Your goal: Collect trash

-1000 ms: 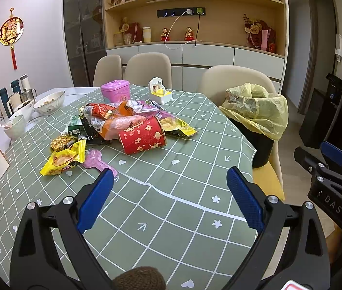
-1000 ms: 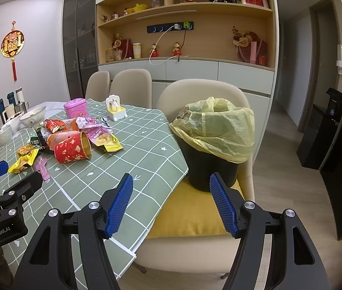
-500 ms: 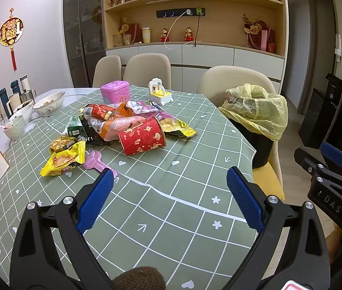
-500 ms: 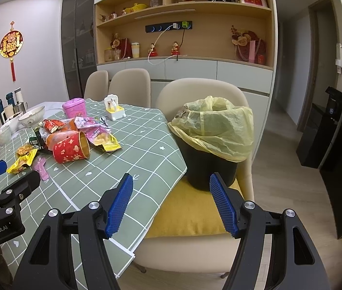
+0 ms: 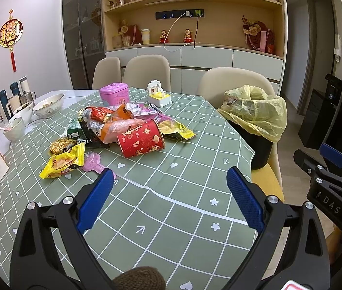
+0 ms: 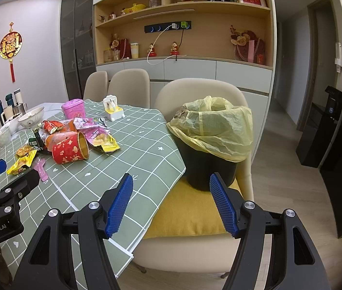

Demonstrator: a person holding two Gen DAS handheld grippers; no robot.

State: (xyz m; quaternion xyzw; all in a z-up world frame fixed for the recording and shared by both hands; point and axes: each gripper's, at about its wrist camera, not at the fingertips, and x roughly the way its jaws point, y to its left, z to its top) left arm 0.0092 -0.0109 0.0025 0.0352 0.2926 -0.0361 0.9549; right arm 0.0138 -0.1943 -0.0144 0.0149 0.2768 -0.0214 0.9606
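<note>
Nearest to us, our left gripper hangs released over the bare front of the desk with its green, white-gridded cloth, the blue pads wide apart and nothing between them. Our right gripper is likewise spread and empty, poised off the desk's edge above the mustard-yellow seat cushion of the beige chair.

Further on, at about eleven o'clock from the left gripper, the trash lies untouched in one heap: a yellow crinkled snack packet, a pink plastic scoop-shaped piece, a red cylindrical paper cup with gold print on its side, then the tangle of orange, purple and green wrappers behind it.

At about one o'clock from the left gripper, and at twelve o'clock from the right one, stands the black bin lined with a yellow plastic bag on that chair; some crumpled material shows at its rim, but we cannot tell what.

We judge the collecting barely begun: everything on the desk is left to carry over.

Against the earlier frames, we see almost no change. The right view has only crept slightly, and both grippers remain open.
</note>
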